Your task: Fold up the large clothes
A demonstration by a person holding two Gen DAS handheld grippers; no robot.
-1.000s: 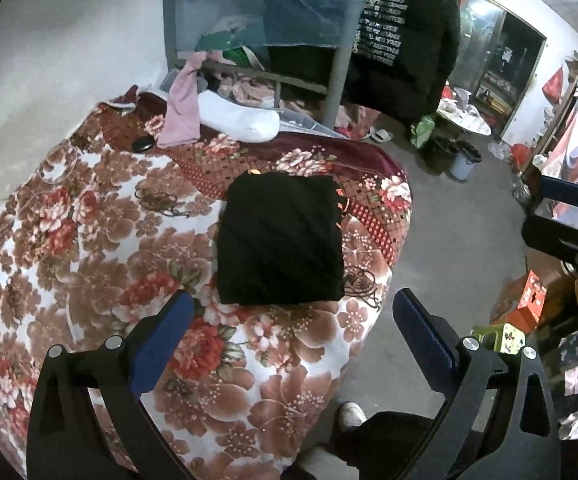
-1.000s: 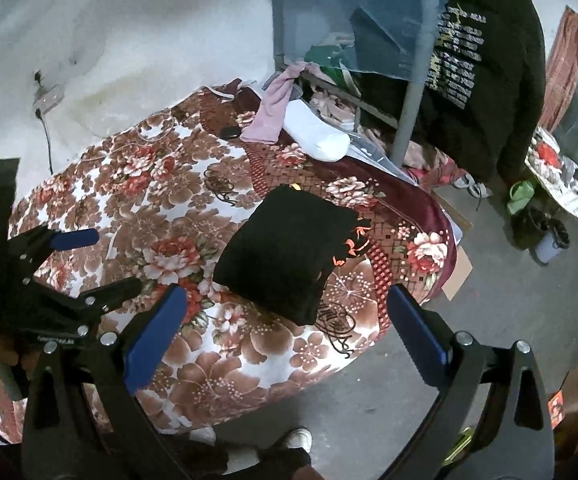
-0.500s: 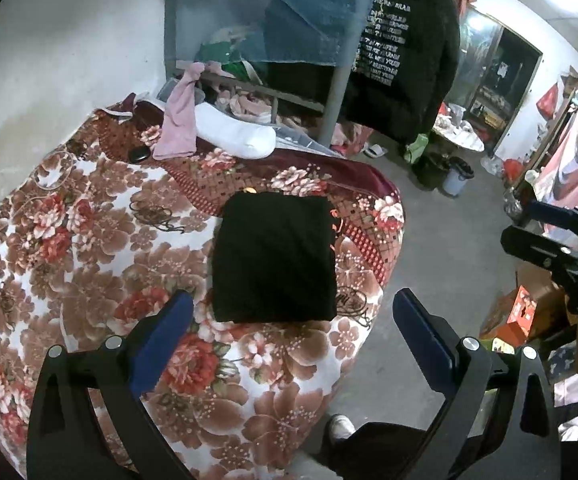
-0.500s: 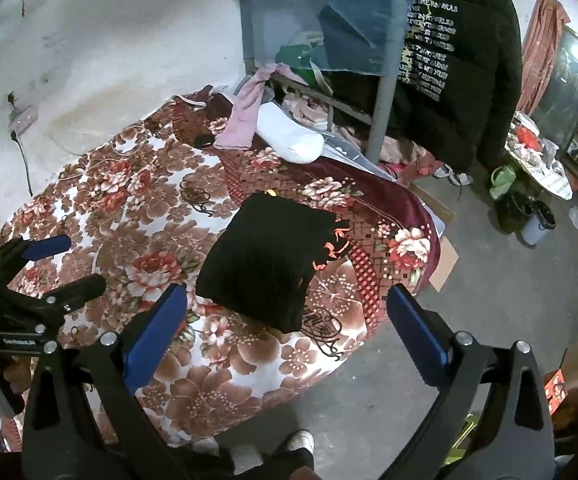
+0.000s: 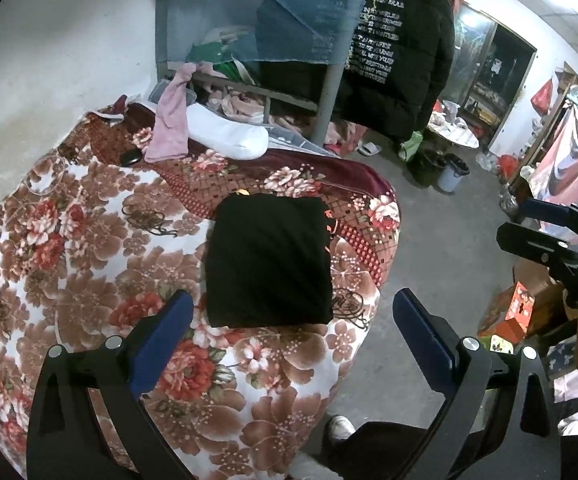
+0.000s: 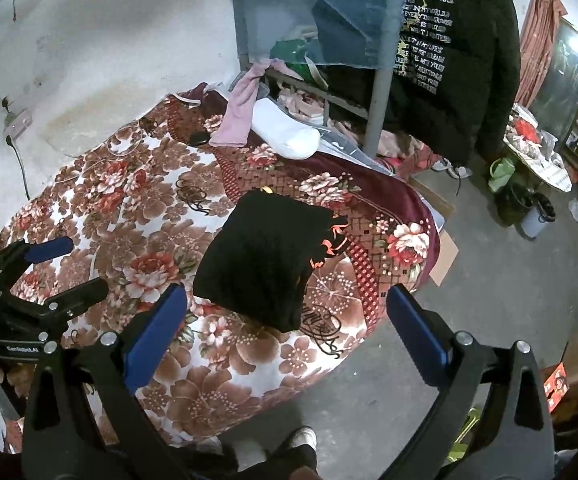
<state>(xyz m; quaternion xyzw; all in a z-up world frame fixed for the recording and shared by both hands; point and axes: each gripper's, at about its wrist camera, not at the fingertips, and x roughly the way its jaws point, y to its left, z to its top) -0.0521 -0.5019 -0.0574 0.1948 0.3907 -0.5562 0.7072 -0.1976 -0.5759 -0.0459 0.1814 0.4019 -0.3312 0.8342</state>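
Left gripper (image 5: 289, 316) and right gripper (image 6: 287, 308) both gape wide, holding nothing (raised above the bed (image 5: 69, 240)); folded black garment (image 5: 269, 260) lies beyond them.

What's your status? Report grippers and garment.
Left gripper open, empty. Right gripper open, empty. Black garment folded square on floral blanket, untouched. Nothing in the way.

The hanging black jacket (image 6: 449, 52) carries lines of pale lettering, too blurred to read reliably.
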